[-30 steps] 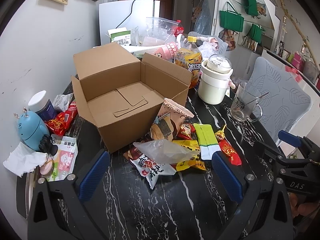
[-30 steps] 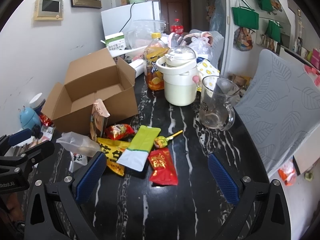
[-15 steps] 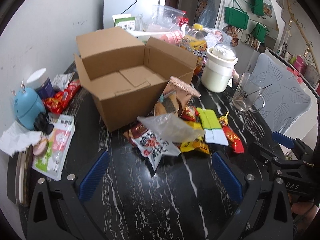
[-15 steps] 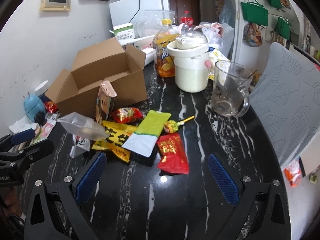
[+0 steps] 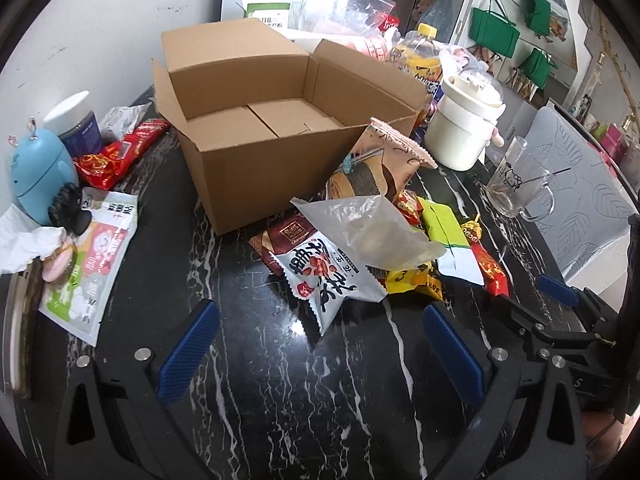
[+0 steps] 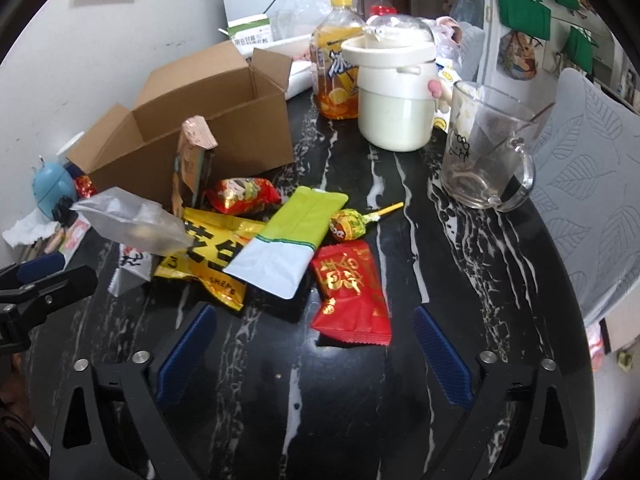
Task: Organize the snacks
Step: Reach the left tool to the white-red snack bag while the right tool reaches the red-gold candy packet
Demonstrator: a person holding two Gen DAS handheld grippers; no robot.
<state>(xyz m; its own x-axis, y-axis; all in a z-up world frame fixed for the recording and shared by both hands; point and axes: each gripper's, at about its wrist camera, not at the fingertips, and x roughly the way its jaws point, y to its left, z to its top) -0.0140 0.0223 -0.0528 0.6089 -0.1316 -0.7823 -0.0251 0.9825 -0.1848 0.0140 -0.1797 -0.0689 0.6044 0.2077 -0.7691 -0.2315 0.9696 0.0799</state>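
An open, empty cardboard box (image 5: 280, 120) stands on the black marble table (image 5: 260, 380); it also shows in the right wrist view (image 6: 224, 128). A pile of snack packets lies in front of it: a white packet with black characters (image 5: 332, 280), a clear bag (image 5: 372, 232), a brown upright bag (image 5: 376, 168), a green-and-white pouch (image 6: 292, 236), a yellow packet (image 6: 208, 252), a red packet (image 6: 352, 292) and a lollipop (image 6: 352, 222). My left gripper (image 5: 320, 344) is open, short of the white packet. My right gripper (image 6: 312, 348) is open, just before the red packet.
A cream pot (image 6: 396, 96), a drink bottle (image 6: 336, 68) and a glass mug (image 6: 484, 156) stand at the back right. A blue figurine (image 5: 40, 176), a jar (image 5: 74, 124), red packets (image 5: 116, 156) and a green-white pouch (image 5: 92, 264) lie at the left.
Both grippers have moved forward and lower toward the snack pile; the packets appear larger and closer. Both stay open. Nothing on the table has moved.
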